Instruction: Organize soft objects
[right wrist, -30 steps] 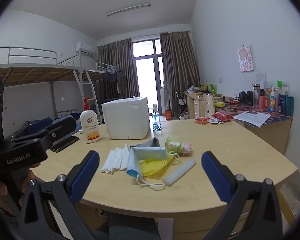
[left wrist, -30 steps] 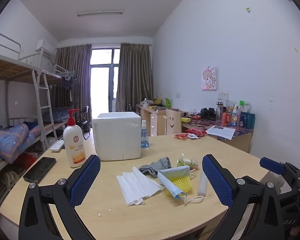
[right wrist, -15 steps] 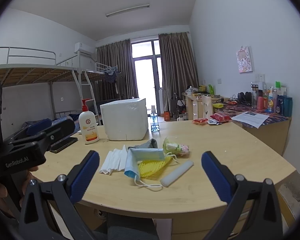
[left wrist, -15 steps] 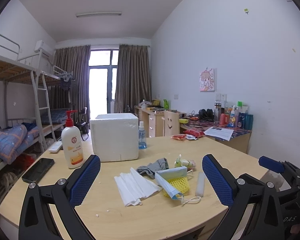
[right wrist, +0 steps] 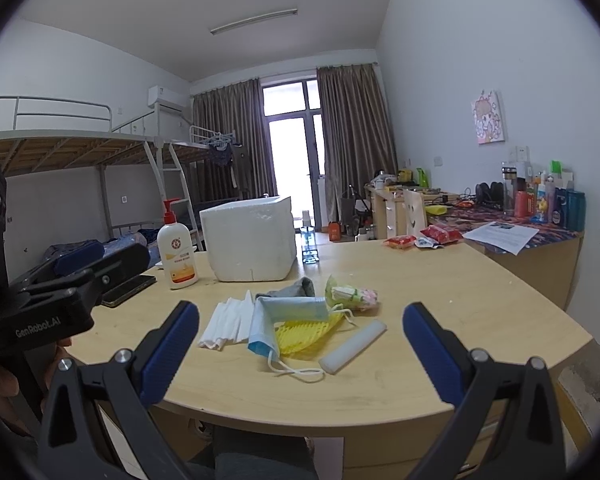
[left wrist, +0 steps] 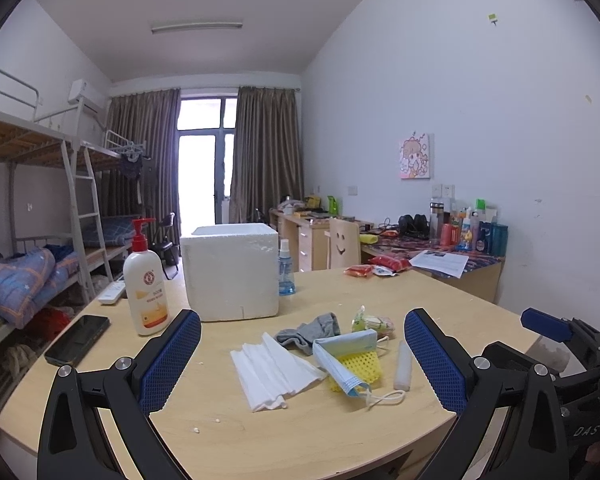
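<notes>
Both grippers held above near edge of table (left wrist: pixel 340 432), nothing in either. Left gripper (left wrist: pixel 302 350): fingers wide apart. Right gripper (right wrist: pixel 300 344): fingers wide apart too. Soft items in a loose cluster mid-table, ahead of both: white tissues (left wrist: pixel 274 372) on left, grey sock (left wrist: pixel 312 332) behind, blue mask (left wrist: pixel 346 354) lying over yellow mesh (left wrist: pixel 360 368), white foam tube (left wrist: pixel 403 364) on right, small green packet (left wrist: pixel 368 322) at back. Foam box (left wrist: pixel 231 270) stands behind cluster, lotion bottle (left wrist: pixel 146 280) to its left, phone (left wrist: pixel 78 340) near left edge, spray bottle (left wrist: pixel 286 270) just right of box.
</notes>
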